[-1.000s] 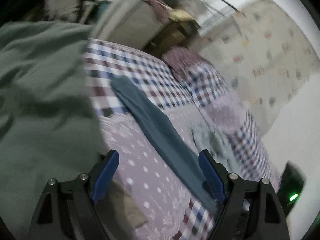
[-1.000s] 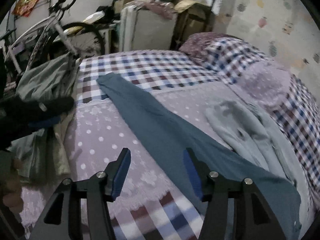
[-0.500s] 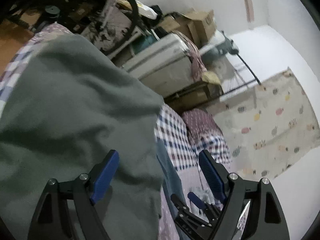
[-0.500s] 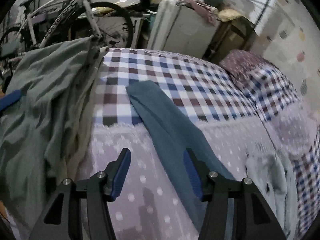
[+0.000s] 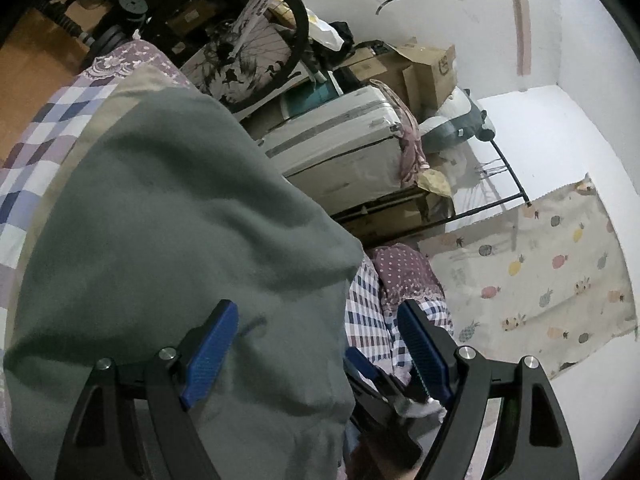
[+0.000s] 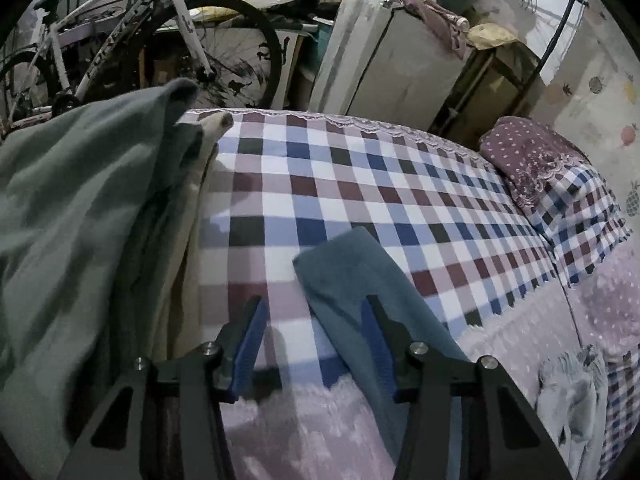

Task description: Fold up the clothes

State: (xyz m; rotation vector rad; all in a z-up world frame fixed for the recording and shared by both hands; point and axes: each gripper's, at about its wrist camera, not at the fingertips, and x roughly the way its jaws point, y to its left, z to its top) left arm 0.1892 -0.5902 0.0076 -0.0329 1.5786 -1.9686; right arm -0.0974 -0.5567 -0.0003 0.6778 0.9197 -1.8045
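A long teal garment (image 6: 360, 276) lies flat on the checked bedspread (image 6: 400, 184), its narrow end pointing at the far edge. My right gripper (image 6: 314, 344) hovers over that end with its jaws closing. The garment's left edge lies between the fingers, and the pads do not press on it. A bulky grey-green garment (image 5: 160, 240) is heaped at the bed's left side, also in the right wrist view as the grey-green garment (image 6: 80, 208). My left gripper (image 5: 318, 344) stands open just over its right edge, gripping nothing. Part of the right gripper (image 5: 368, 368) shows beyond it.
A beige cloth (image 6: 200, 168) lies under the grey-green heap. A bicycle (image 6: 180, 40), a white case (image 6: 380, 60) and cardboard boxes (image 5: 420, 68) crowd the space behind the bed. A polka-dot pillow (image 6: 532, 156) is at the right, and a pale grey garment (image 6: 572, 376) is near right.
My right gripper has travelled along the teal garment to its far end, and its jaws have narrowed. The left gripper has swung from over the bed onto the grey-green heap.
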